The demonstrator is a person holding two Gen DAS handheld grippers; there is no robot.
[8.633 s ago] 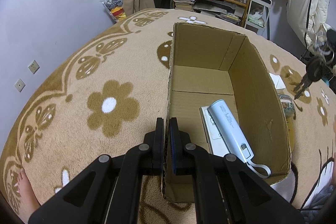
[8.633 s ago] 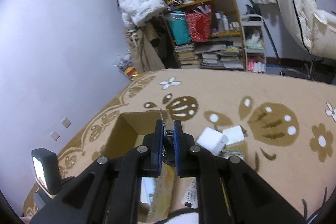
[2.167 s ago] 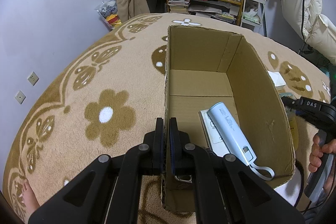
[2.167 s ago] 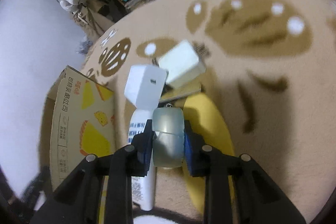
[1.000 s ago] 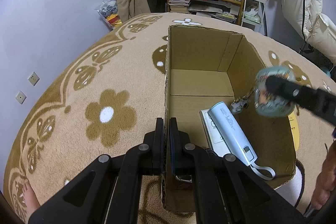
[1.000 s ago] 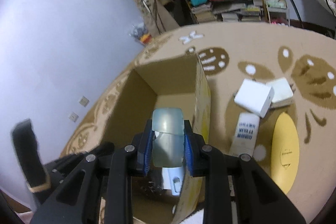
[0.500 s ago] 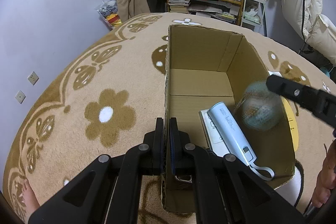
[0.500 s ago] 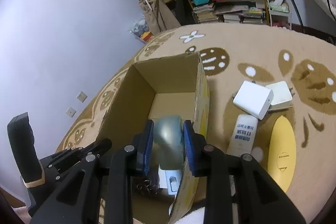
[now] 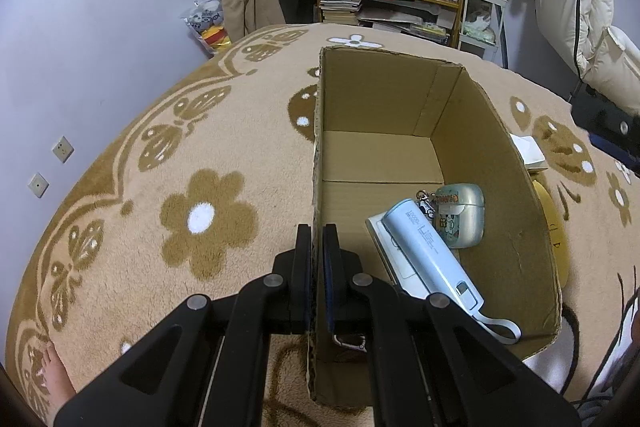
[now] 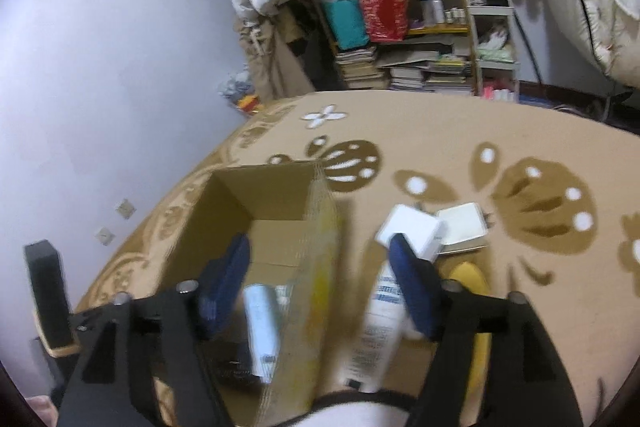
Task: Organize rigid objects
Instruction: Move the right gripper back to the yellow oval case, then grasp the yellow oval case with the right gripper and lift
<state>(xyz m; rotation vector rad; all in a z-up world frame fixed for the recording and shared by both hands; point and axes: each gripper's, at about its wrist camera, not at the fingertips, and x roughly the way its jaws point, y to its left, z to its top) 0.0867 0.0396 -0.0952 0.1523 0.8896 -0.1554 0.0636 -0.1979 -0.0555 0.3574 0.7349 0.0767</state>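
An open cardboard box point(image 9: 516, 211) stands on the patterned carpet. My left gripper point(image 9: 317, 247) is shut on the box's left wall. Inside lie a pale blue power bank point(image 9: 430, 253), a flat white item under it, and a pale green case with a keychain point(image 9: 460, 213) against the right wall. My right gripper point(image 10: 320, 287) is above the box's right wall point(image 10: 320, 267); its jaws are opening, with nothing held between them. One of its fingers point(image 9: 604, 125) shows at the right edge of the left wrist view.
Right of the box on the carpet lie two white charger blocks point(image 10: 412, 231), a white tube point(image 10: 376, 327) and a yellow disc point(image 10: 476, 307). A cluttered shelf point(image 10: 400, 39) and hanging clothes stand at the back wall. A bare foot point(image 9: 56, 375) shows at the lower left.
The right gripper let go of the green case, which dropped into the box beside the power bank. Its jaws spread wide and it drew up and away to the right. The left gripper kept still.
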